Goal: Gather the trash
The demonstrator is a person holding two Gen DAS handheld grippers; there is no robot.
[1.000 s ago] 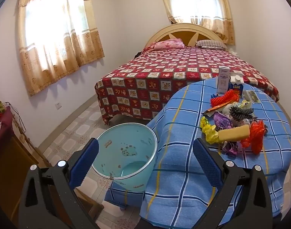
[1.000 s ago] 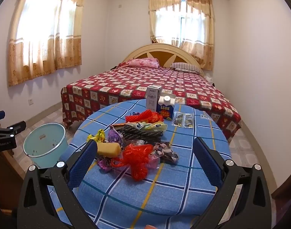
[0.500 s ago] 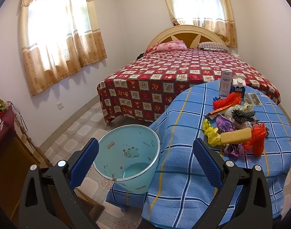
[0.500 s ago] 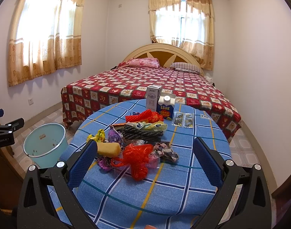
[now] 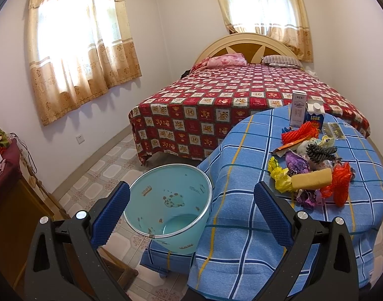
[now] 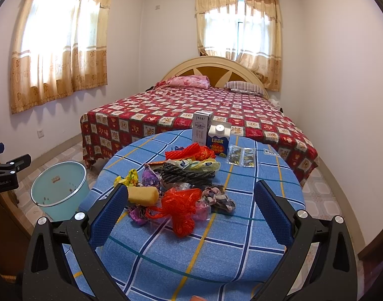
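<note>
jaws wide, clear of table (image 6: 241,248) edge

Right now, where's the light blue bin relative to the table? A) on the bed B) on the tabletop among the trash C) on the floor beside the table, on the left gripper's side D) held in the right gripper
C: the light blue bin stands on the tiled floor against the table's draped edge, straight ahead of the open left gripper; the right gripper is open and holds nothing.
</note>
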